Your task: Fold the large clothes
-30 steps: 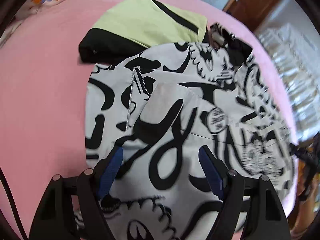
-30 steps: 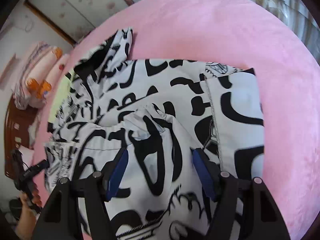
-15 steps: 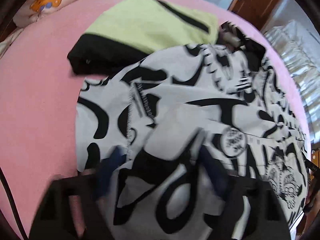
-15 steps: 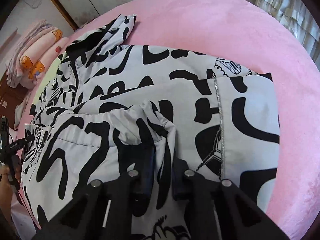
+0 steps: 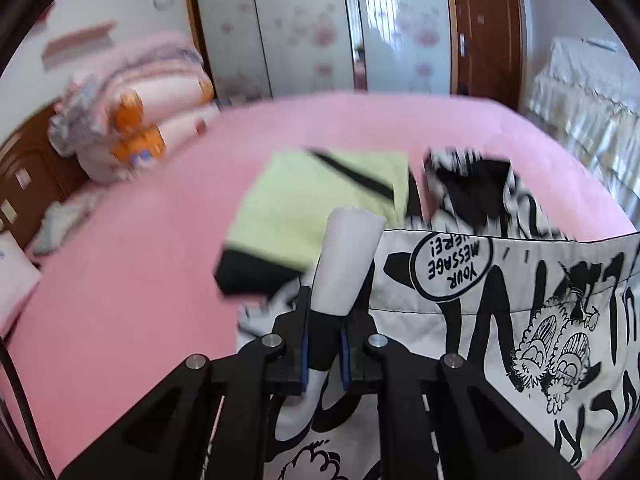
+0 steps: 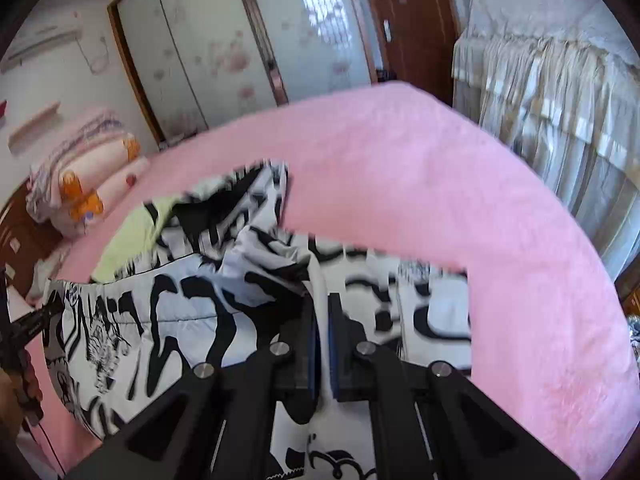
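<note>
Left gripper (image 5: 324, 344): jaws just closed, pinched on a bunched fold of the printed garment (image 5: 500, 300).
Right gripper (image 6: 322, 344): jaws just closed, clamped on the same garment's fabric.
Printed garment: black-and-white, partly raised off the pink bed (image 5: 120, 280), its edge stretched between the two grippers.
Green-black garment (image 5: 316, 200): seen folded on the bed, just behind the printed one.
Pillows (image 5: 132, 120): stacked at the bed's far left.

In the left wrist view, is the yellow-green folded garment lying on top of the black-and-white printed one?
No, the yellow-green garment lies on the pink bed cover beyond the printed garment.
</note>
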`<act>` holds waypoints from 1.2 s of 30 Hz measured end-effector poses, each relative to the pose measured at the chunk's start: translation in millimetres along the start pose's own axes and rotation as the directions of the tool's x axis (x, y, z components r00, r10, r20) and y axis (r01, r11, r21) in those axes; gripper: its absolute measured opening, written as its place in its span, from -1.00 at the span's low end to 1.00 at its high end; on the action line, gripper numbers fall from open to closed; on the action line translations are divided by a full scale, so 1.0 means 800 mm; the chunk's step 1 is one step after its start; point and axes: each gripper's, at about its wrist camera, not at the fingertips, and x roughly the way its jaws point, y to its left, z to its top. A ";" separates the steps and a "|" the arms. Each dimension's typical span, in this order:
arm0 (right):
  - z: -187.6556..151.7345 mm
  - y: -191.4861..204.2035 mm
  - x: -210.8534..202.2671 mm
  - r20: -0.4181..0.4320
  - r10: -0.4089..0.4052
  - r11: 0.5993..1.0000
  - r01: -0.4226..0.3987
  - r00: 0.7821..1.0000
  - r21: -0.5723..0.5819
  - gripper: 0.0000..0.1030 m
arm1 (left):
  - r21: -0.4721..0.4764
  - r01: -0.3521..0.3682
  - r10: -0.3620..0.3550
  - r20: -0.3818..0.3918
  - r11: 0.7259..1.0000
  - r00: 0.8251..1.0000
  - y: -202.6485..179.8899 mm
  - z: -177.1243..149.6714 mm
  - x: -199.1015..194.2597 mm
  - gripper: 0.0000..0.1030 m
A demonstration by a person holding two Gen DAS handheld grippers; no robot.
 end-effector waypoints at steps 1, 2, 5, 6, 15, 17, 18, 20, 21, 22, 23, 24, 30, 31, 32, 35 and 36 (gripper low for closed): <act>0.009 0.003 0.005 0.017 -0.014 1.000 0.014 1.000 -0.009 -0.92 | -0.003 -0.014 0.014 0.014 1.000 1.000 -0.004 0.008 0.006 -0.83; 0.017 0.006 0.016 0.019 -0.029 0.999 0.029 0.999 -0.016 -0.92 | -0.007 -0.023 0.023 0.010 1.000 1.000 -0.012 0.013 0.020 -0.83; 0.028 0.006 0.065 -0.025 -0.070 0.998 0.070 0.997 0.003 -0.92 | -0.022 -0.045 0.044 -0.040 0.999 0.998 -0.016 0.017 0.064 -0.83; 0.028 0.005 0.083 -0.046 -0.086 0.996 0.086 0.995 0.006 -0.92 | -0.022 -0.053 0.052 -0.067 0.998 0.996 -0.019 0.013 0.081 -0.83; -0.004 -0.018 0.199 -0.237 -0.172 0.981 0.189 0.956 0.051 -0.93 | 0.063 -0.095 0.102 -0.137 0.994 0.985 -0.042 -0.012 0.164 -0.82; 0.005 -0.014 0.198 -0.215 -0.185 0.979 0.199 0.959 0.043 -0.93 | 0.054 -0.089 0.095 -0.115 0.995 0.989 -0.040 -0.003 0.164 -0.82; 0.007 -0.013 0.199 -0.207 -0.187 0.979 0.200 0.960 0.043 -0.92 | 0.055 -0.090 0.096 -0.113 0.994 0.989 -0.039 0.002 0.167 -0.82; 0.012 -0.013 0.207 -0.214 -0.193 0.977 0.208 0.957 0.046 -0.92 | 0.056 -0.098 0.103 -0.115 0.994 0.988 -0.044 0.007 0.177 -0.81; 0.012 -0.014 0.215 -0.227 -0.198 0.976 0.214 0.953 0.048 -0.92 | 0.056 -0.106 0.112 -0.117 0.993 0.987 -0.048 0.008 0.183 -0.80; 0.010 -0.015 0.225 -0.243 -0.208 0.973 0.225 0.948 0.043 -0.92 | 0.055 -0.115 0.121 -0.122 0.992 0.985 -0.052 0.007 0.191 -0.79; 0.007 -0.015 0.235 -0.261 -0.223 0.971 0.238 0.939 0.028 -0.90 | 0.059 -0.122 0.129 -0.125 0.991 0.984 -0.054 0.006 0.195 -0.76; 0.003 -0.013 0.245 -0.276 -0.241 0.968 0.252 0.931 0.005 -0.88 | 0.067 -0.135 0.143 -0.123 0.989 0.982 -0.056 0.001 0.200 -0.72; 0.006 -0.025 0.243 -0.334 -0.195 0.976 0.215 0.922 0.024 -0.64 | 0.000 -0.097 0.096 -0.147 0.995 0.985 -0.028 -0.002 0.195 -0.08; 0.010 -0.030 0.238 -0.342 -0.175 0.979 0.200 0.923 0.040 -0.59 | -0.016 -0.088 0.084 -0.155 0.996 0.984 -0.020 -0.001 0.191 -0.02; 0.014 -0.035 0.230 -0.343 -0.148 0.982 0.179 0.928 0.061 -0.56 | -0.041 -0.075 0.067 -0.163 0.996 0.984 -0.008 0.002 0.184 0.00; 0.024 -0.044 0.189 -0.293 -0.101 0.985 0.137 0.951 0.106 -0.44 | -0.134 -0.022 0.003 -0.141 0.991 0.990 0.022 0.007 0.146 0.04; 0.024 -0.042 0.173 -0.261 -0.102 0.984 0.136 0.960 0.113 -0.39 | -0.154 -0.015 -0.005 -0.130 0.988 0.992 0.025 0.006 0.135 0.04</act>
